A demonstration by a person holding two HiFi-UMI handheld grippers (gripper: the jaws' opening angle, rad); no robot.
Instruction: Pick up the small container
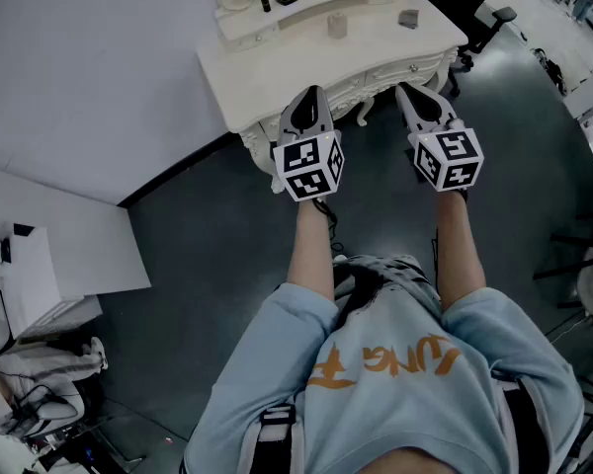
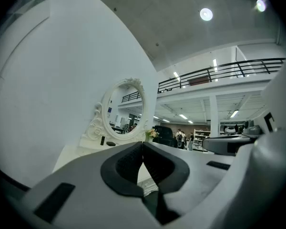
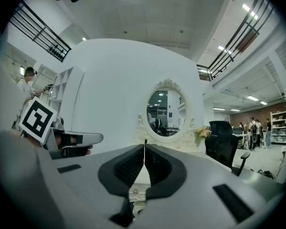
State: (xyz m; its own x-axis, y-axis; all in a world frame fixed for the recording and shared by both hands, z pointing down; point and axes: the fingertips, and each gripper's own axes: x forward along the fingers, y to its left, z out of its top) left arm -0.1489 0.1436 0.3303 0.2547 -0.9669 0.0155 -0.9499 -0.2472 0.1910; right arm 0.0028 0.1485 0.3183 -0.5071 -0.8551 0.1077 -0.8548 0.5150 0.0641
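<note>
left hand-held gripper [image 1: 311, 92] level, right hand-held gripper [image 1: 405, 91] alongside, jaws together

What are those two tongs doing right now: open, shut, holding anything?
Left tongs: shut, holding nothing.
Right tongs: shut, holding nothing.

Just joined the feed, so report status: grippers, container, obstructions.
Left gripper and right gripper shut, empty, in front of the table. Container on the tabletop, untouched. Nothing seen in the way.
</note>
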